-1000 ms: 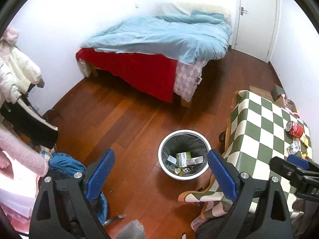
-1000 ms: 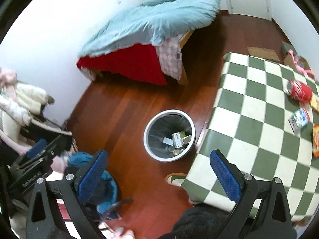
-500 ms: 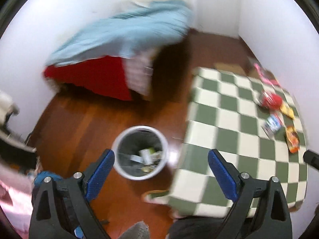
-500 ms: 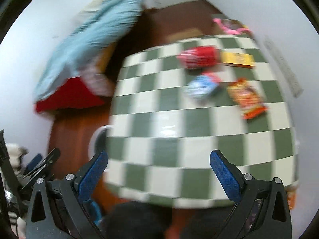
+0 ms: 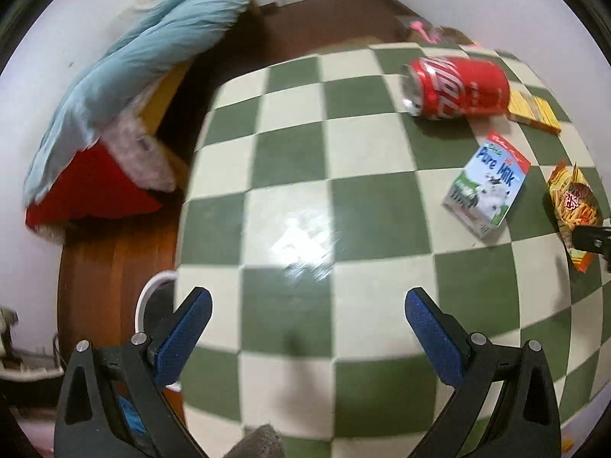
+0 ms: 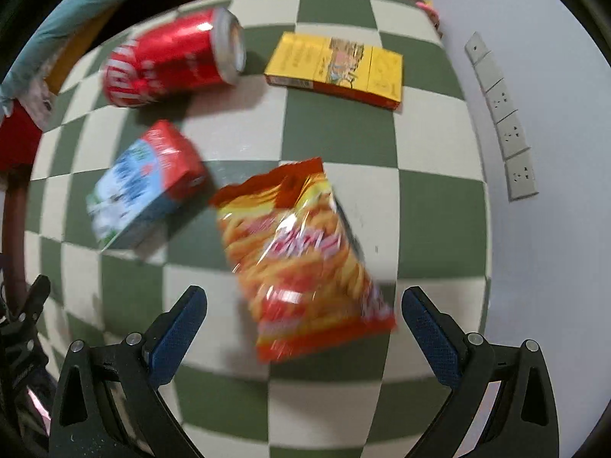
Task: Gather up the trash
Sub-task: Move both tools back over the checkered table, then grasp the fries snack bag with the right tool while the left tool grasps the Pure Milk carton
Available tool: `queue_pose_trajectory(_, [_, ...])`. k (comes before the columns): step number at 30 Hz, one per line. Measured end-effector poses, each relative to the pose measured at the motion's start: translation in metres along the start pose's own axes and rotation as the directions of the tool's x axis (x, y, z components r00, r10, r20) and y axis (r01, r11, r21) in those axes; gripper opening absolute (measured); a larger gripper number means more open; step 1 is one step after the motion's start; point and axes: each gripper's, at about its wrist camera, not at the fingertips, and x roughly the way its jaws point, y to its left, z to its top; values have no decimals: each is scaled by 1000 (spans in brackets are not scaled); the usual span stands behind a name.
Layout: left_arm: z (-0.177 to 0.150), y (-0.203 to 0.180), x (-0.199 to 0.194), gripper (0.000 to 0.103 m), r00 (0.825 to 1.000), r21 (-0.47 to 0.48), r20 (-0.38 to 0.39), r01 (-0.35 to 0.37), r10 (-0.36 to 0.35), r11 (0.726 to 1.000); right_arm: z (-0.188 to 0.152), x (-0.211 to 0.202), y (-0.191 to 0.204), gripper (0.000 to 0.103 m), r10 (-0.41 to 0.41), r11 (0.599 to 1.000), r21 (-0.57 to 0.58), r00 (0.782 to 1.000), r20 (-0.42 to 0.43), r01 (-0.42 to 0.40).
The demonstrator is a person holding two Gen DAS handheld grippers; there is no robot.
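On the green-and-white checkered table (image 5: 343, 305) lie a red soda can (image 5: 456, 86) (image 6: 172, 63), a milk carton (image 5: 487, 187) (image 6: 143, 191), an orange snack bag (image 6: 301, 263) (image 5: 574, 206) and a yellow box (image 6: 336, 68) (image 5: 534, 110). My right gripper (image 6: 303, 305) is open, its blue pads straddling the near end of the snack bag just above it. My left gripper (image 5: 307, 309) is open over bare table, well short of the carton. The white rim of the trash bin (image 5: 147, 301) peeks out past the table's left edge.
A bed with a blue duvet (image 5: 152, 57) and red cover stands across the wooden floor (image 5: 114, 259) to the left. A white wall with sockets (image 6: 508, 133) borders the table's right side. Pink items (image 5: 424, 28) lie beyond the table's far edge.
Both grippers swung from above the bin and floor over onto the table. The right one closed in on the snack bag; the left now faces the can and carton. Both stayed open.
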Motion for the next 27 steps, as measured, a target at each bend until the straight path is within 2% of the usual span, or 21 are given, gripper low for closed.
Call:
queue_pose_trajectory(4, [20, -23, 0, 103, 1000, 80, 19, 5, -7, 997, 11, 16, -9, 103, 40, 999, 15, 999, -1, -40])
queue_pose_trajectory(5, [25, -28, 0, 103, 1000, 95, 25, 11, -14, 995, 11, 19, -11, 100, 48, 999, 22, 999, 3, -48])
queue_pose_trajectory(6, [30, -33, -1, 103, 999, 116, 32, 18, -22, 993, 11, 18, -14, 89, 51, 998, 27, 999, 12, -52])
queue_pose_trajectory(8, [41, -44, -2, 103, 999, 158, 41, 29, -36, 987, 8, 15, -20, 75, 33, 999, 33, 999, 34, -34])
queue_pose_trajectory(11, [61, -64, 1, 103, 997, 210, 31, 65, -73, 976, -1, 7, -43, 73, 9, 991, 134, 999, 52, -15])
queue_pose_trajectory(15, [79, -96, 5, 103, 994, 319, 10, 101, -110, 942, -13, 0, -85, 73, 44, 946, 317, 996, 73, -65])
queue_pose_trajectory(20, [87, -135, 23, 103, 987, 449, -69, 161, -145, 879, -16, 8, -101, 75, 61, 938, 341, 998, 17, -63])
queue_pose_trajectory(22, [86, -144, 31, 102, 982, 465, -105, 187, -156, 865, -16, 12, -101, 77, 54, 942, 331, 999, -6, -49])
queue_pose_trajectory(24, [85, -149, 36, 88, 980, 462, -122, 196, -157, 865, -14, 14, -101, 77, 52, 945, 325, 999, -6, -47])
queue_pose_trajectory(26, [85, -147, 37, 63, 973, 426, -142, 228, -185, 876, -16, 13, -100, 78, 47, 946, 321, 999, -3, -44])
queue_pose_trajectory(27, [86, -144, 37, 61, 965, 393, -155, 257, -211, 883, -14, 12, -98, 78, 43, 948, 316, 999, 1, -41])
